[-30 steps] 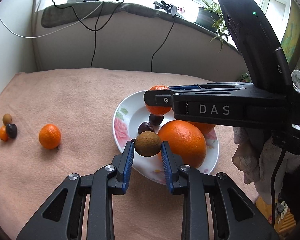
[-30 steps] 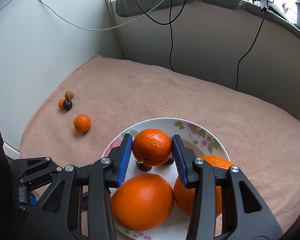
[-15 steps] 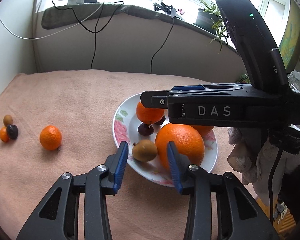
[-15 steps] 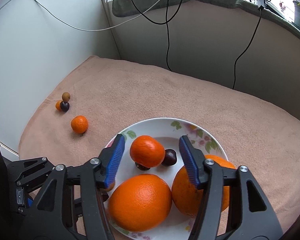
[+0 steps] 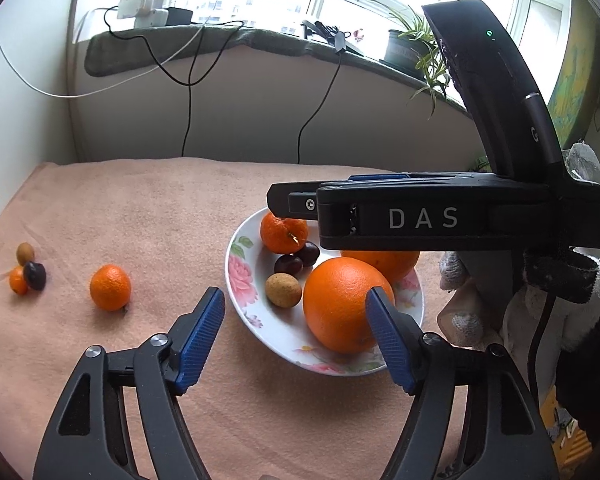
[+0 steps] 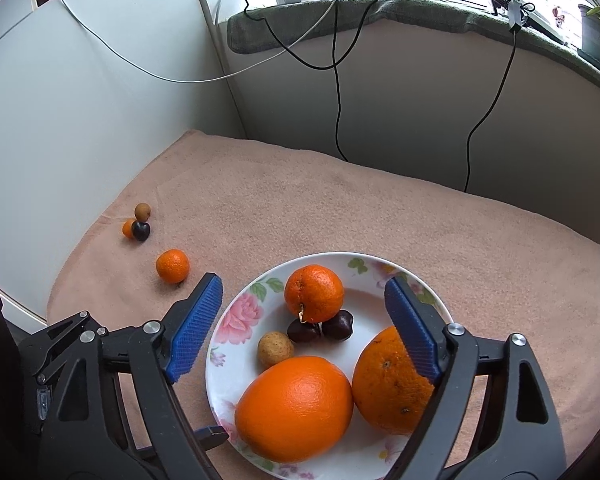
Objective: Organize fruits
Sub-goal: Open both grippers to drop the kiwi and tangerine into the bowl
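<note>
Pink cloth (image 6: 340, 208) covers the bench; the plate (image 6: 236, 320) holds six fruits. Both claws, left claw (image 5: 296, 336) and right claw (image 6: 304, 324), have just been opening and stand apart, empty (four fruits wait far left, including a tangerine (image 6: 173, 266)).

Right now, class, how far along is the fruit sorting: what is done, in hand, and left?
Done: the plate holds two big oranges, a mandarin, two cherries and a small brown fruit. In hand: nothing; the left gripper and right gripper, jaws just opened, are empty. Left: a loose mandarin and three small fruits on the blanket.
</note>
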{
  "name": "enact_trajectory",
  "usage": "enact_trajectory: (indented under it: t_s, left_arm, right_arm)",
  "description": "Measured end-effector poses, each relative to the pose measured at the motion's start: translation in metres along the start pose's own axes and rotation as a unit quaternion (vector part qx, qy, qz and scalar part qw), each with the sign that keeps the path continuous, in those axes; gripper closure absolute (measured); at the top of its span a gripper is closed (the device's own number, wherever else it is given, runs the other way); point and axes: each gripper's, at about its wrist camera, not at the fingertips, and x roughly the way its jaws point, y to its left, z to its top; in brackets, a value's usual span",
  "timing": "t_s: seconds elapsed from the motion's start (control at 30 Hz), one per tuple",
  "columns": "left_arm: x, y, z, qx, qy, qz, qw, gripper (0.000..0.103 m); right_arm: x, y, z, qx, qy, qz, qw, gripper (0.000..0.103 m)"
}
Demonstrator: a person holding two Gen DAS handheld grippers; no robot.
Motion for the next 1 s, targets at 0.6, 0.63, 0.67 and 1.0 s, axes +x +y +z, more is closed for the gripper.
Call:
enact_trajectory:
  t_s: [0.6, 0.63, 0.67, 1.0]
  left_arm:
    - [-0.017, 0.020, -0.001, -0.012, -0.017, 0.021, 0.9996, 0.030]
    - [-0.018, 0.022, -0.001, -0.013, -0.018, 0.023, 0.9995, 0.030]
    - [-0.019, 0.023, -0.001, -0.014, -0.019, 0.024, 0.9994, 0.030]
    - [-0.032, 0.051, -0.006, -0.033, -0.028, 0.048, 0.9979, 0.030]
  right_arm:
    - [-0.007, 0.008, 0.002, 0.003, -0.021, -0.008, 1.000, 0.017]
    - [-0.007, 0.009, 0.002, 0.005, -0.022, -0.009, 1.000, 0.017]
    - [-0.006, 0.009, 0.002, 0.008, -0.020, -0.005, 1.000, 0.017]
    - [-0.001, 0.019, 0.000, 0.019, -0.009, 0.014, 1.000, 0.017]
